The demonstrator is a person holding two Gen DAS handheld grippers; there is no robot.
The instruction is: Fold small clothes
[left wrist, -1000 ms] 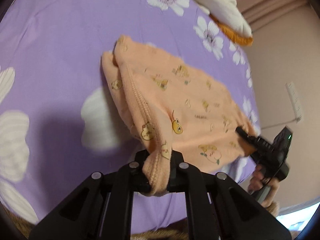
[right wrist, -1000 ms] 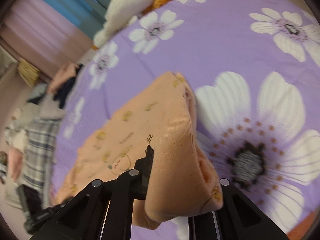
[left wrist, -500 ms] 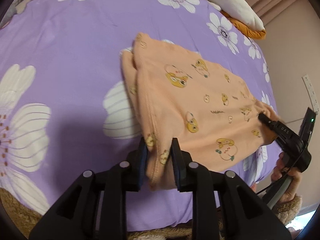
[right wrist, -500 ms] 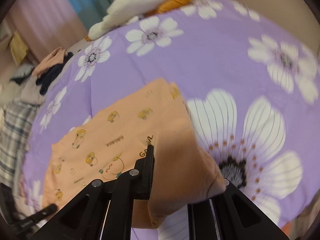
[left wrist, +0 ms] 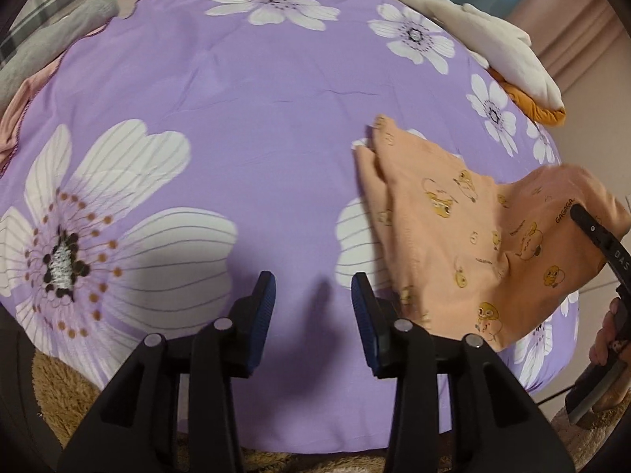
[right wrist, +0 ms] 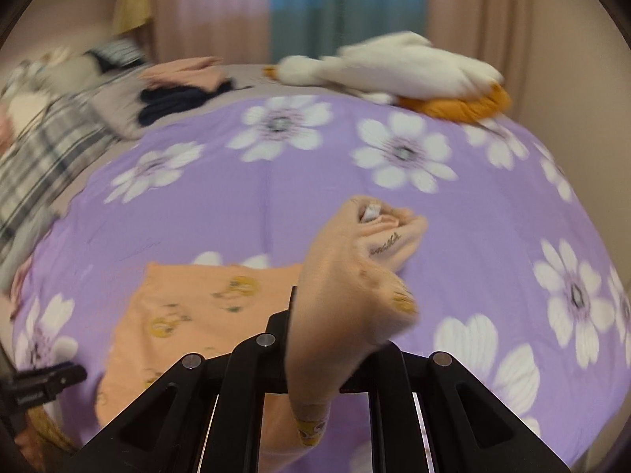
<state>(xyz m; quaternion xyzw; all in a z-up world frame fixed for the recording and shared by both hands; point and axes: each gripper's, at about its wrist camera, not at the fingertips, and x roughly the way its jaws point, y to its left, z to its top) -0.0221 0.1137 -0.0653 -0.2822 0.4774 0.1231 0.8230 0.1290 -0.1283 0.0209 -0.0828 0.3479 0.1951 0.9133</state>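
Observation:
A small peach garment [left wrist: 465, 244] printed with yellow cartoon ducks lies on the purple flowered bedspread [left wrist: 244, 110], toward its right side. My left gripper [left wrist: 313, 299] hovers to the left of the garment with its jaws opening and nothing between them; only bedspread shows in the gap. In the left wrist view my right gripper [left wrist: 591, 228] lifts the garment's right corner. In the right wrist view that gripper [right wrist: 335, 351] is shut on a bunched fold of the garment [right wrist: 347, 276], which hangs over the fingers and hides the tips. The rest lies flat at lower left [right wrist: 197, 315].
A white and orange plush toy [right wrist: 394, 75] lies at the far edge of the bed. Plaid and dark clothes [right wrist: 67, 134] are heaped at the far left. A person's hand [left wrist: 607, 335] holds the right gripper. A brown fuzzy rug [left wrist: 59, 386] shows below the bed's near edge.
My left gripper let go of the garment's edge, opened and moved left off the cloth. My right gripper rose and rolled, lifting its corner of the garment up.

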